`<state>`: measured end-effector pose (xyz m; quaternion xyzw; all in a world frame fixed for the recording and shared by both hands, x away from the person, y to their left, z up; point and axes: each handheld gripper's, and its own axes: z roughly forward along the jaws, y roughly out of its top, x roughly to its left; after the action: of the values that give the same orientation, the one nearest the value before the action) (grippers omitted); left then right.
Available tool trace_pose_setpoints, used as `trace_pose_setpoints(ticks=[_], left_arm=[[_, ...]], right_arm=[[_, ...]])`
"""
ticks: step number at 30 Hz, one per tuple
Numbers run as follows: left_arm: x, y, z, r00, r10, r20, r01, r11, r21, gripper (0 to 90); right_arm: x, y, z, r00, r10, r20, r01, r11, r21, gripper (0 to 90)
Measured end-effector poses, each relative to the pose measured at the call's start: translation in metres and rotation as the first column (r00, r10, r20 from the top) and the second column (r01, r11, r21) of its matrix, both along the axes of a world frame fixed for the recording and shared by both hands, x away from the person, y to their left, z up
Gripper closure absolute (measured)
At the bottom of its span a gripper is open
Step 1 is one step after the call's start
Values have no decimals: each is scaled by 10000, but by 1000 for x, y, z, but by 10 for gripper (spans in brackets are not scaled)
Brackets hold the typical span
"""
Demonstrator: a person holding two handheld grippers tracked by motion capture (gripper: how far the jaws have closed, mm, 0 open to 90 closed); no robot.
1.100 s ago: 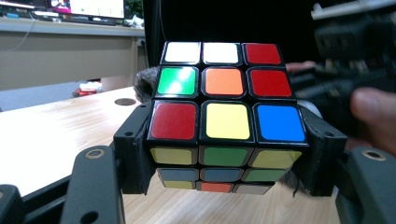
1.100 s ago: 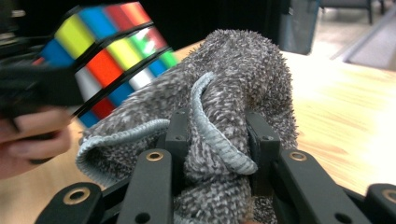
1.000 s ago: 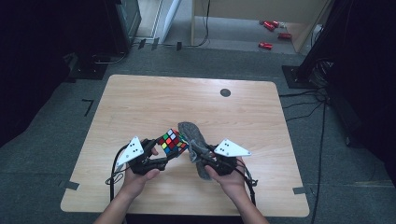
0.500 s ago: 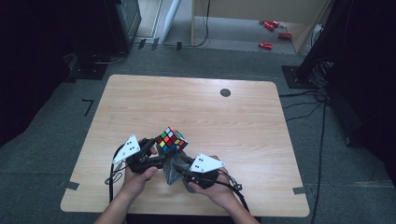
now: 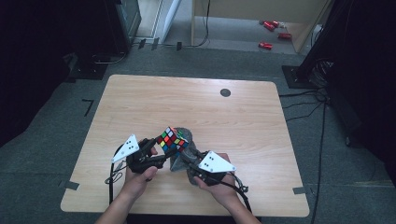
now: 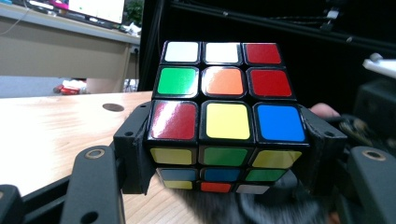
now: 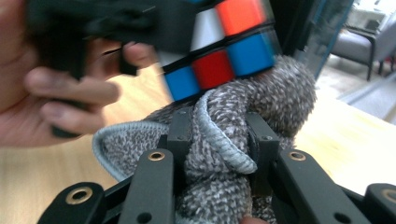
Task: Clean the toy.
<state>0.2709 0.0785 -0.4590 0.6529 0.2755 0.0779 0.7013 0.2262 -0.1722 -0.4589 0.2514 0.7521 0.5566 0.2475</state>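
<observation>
Left gripper [image 5: 161, 154] fingers clamp the cube [image 5: 172, 138], lifted over the tabletop [image 5: 243, 121] at about 6 o'clock. At the cube's 4 o'clock, right gripper [image 5: 184, 158] fingers pinch the cloth [image 7: 243, 121], bunched against its underside.

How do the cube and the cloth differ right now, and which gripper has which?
The cube is rigid, glossy and many-coloured; the cloth is soft, fuzzy grey and bunched. The left gripper clamps the cube by opposite sides, while the right gripper pinches a fold of the cloth. The cube sits above, the cloth beneath and against it. Both are held off the table.
</observation>
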Motion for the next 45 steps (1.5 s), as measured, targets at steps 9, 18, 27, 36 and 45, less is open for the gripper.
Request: trace_pose_setpoints(ticks=[9, 18, 27, 36, 45], left_arm=[[2, 3, 0, 9998, 177, -130, -176, 9998, 49, 346], [3, 4, -1, 9998, 138, -148, -136, 9999, 85, 345], [0, -2, -2, 9999, -43, -96, 45, 9997, 221, 345], [2, 5, 0, 9998, 103, -156, -102, 9999, 61, 346], [-1, -5, -3, 9999, -145, -37, 147, 9990, 410, 345]], right_arm=[[-9, 18, -9, 9958, 856, 322, -811, 9895, -1193, 690], [5, -10, 0, 9930, -1131, 348, 1144, 9927, -381, 688], [-8, 8, -3, 9948, -516, 878, 591, 9946, -852, 693], [-11, 25, -17, 9972, 593, 451, -503, 9825, -1791, 688], [-3, 1, -5, 9948, -895, 478, 915, 9950, -407, 689]])
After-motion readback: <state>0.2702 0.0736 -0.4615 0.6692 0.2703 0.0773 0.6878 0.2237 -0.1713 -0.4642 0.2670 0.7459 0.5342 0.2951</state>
